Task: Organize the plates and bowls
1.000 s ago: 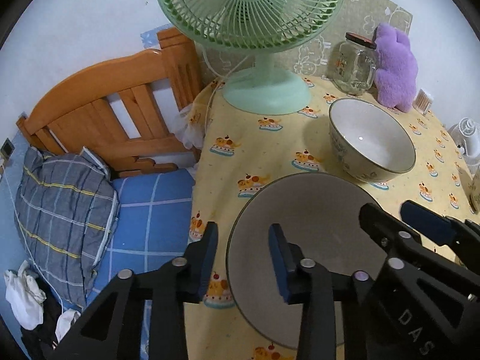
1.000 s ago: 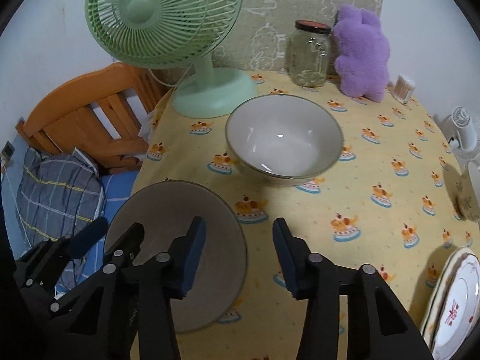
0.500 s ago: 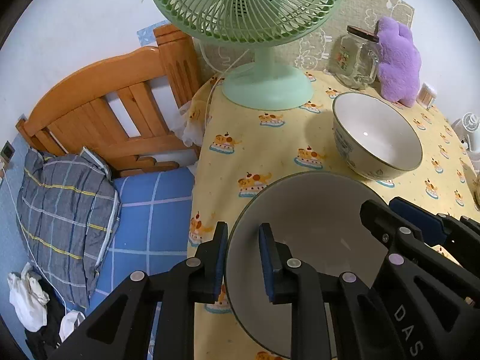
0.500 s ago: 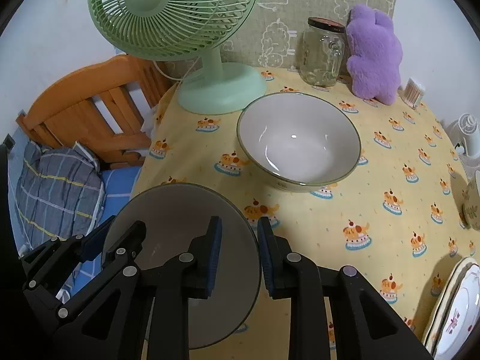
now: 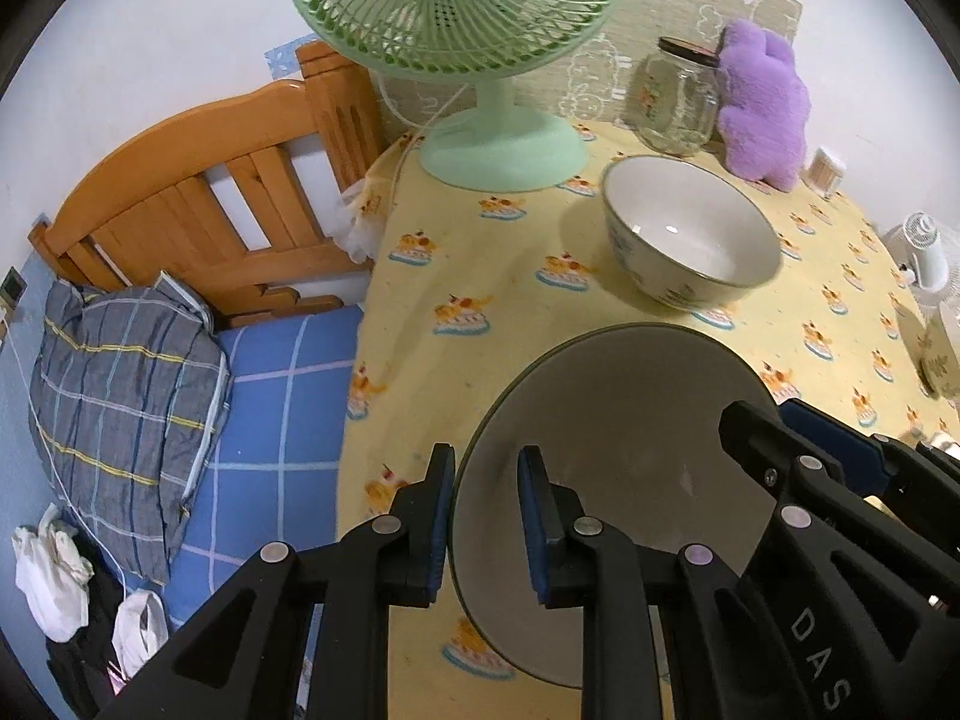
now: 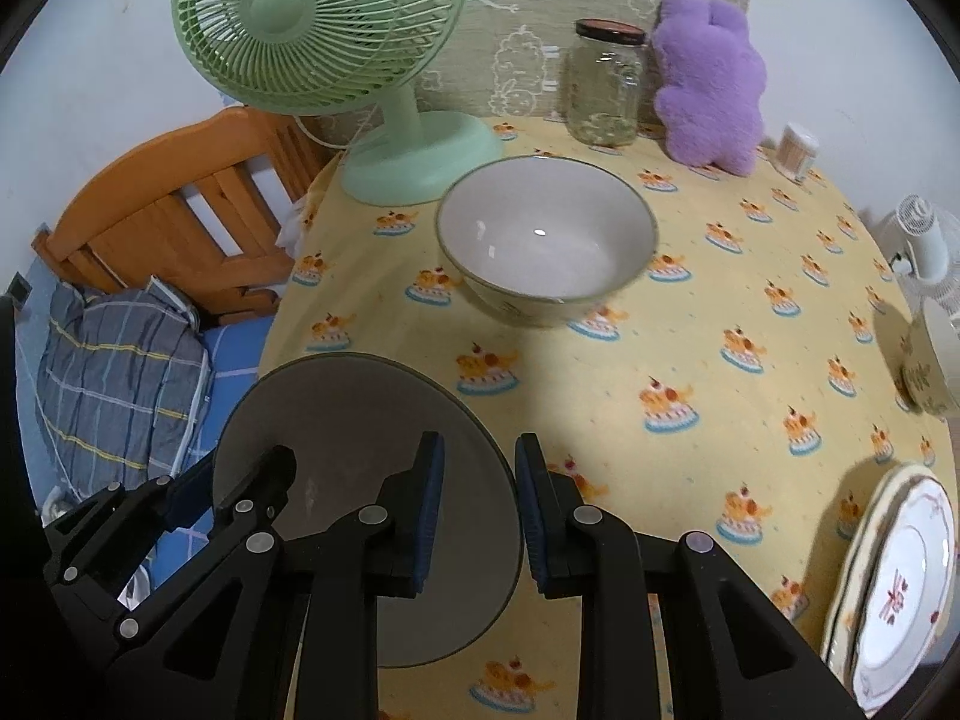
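Two wrist views of a table under a yellow cake-print cloth (image 6: 750, 312). Lower centre of both frames: a grey plate (image 5: 606, 414) (image 6: 336, 420), with nothing on it, gripped at opposite edges by the two tongs. The left gripper (image 5: 483, 522) has just closed on the plate's left rim, one pad outside the edge and one over the plate's face; the right gripper (image 6: 477, 513) has likewise just closed on its right rim, so each pair of jaws stands narrow with the rim between the pads. In the left view the right gripper's black fingers enter from the lower right over the plate's far edge. Beyond the plate, near frame centre, an empty white bowl (image 5: 690, 234) (image 6: 546, 234) stands upright on the cloth, apart from the plate. Upper part: green fan (image 6: 324, 30), a lidded glass jar (image 6: 606, 84) with pale matter in its lower part, contents unclear, and a purple plush toy (image 6: 708, 84) just beside it. Lower right of the right view: a stack of patterned plates (image 6: 900, 588) at the table edge. Left of both views: wooden headboard (image 5: 198, 210) and checked pillow (image 5: 120, 396).
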`<state>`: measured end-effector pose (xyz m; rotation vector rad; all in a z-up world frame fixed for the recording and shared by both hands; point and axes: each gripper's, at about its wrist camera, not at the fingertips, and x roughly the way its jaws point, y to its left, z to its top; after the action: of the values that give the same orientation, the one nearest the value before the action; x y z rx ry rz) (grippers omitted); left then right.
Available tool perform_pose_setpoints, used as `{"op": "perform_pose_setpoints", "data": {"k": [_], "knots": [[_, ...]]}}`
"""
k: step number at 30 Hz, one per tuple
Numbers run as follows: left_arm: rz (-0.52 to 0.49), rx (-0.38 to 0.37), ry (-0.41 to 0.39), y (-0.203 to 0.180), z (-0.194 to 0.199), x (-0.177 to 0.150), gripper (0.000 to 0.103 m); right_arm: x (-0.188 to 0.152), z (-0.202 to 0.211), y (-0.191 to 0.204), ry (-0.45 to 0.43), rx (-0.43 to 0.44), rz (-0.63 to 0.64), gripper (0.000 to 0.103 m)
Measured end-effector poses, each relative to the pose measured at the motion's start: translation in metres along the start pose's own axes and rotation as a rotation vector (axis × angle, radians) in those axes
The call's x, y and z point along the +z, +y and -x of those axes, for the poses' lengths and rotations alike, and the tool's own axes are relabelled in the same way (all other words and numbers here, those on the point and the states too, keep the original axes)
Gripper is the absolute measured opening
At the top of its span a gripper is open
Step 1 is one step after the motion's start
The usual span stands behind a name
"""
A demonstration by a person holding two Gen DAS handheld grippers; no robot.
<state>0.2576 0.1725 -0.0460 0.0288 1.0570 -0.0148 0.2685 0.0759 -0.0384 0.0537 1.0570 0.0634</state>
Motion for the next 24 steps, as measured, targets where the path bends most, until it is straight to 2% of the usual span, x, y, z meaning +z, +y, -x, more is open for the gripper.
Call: {"op": "perform_pose_setpoints", "data": {"k": [15,16,17,18,19,21,22,24], "knots": [[-0.059,-0.054,-0.012,-0.059,0.044,-0.033,0.019,-0.041,0.057,-0.056,-0.017,-0.041,-0.068,0.026],[-0.053,-0.098,-0.014,-0.064,0.048,-0.035,0.016,-0.044,0.061,-0.060,-0.021,-0.046,-0.070,0.017],[-0.043,-0.135,-0.012,-0.067,0.051,-0.035,0.014,-0.046,0.066,-0.064,-0.026,-0.018,-0.068,0.004],[-0.039,-0.146,-0.007,-0.070,0.053,-0.035,0.013,-0.048,0.070,-0.068,-0.029,0.027,-0.077,0.003],[-0.035,-0.130,-0.018,-0.073,0.057,-0.036,0.013,-0.049,0.076,-0.072,-0.040,0.027,-0.083,0.003],[-0.044,-0.108,-0.022,-0.079,0.057,-0.038,0.013,-0.050,0.084,-0.076,-0.072,-0.034,-0.055,0.003],[-0.047,-0.091,-0.016,-0.081,0.053,-0.040,0.014,-0.051,0.082,-0.079,-0.071,-0.030,-0.044,0.003],[-0.082,-0.008,-0.018,-0.086,0.046,-0.046,0.014,-0.056,0.068,-0.084,-0.029,-0.015,-0.051,0.003]]}}
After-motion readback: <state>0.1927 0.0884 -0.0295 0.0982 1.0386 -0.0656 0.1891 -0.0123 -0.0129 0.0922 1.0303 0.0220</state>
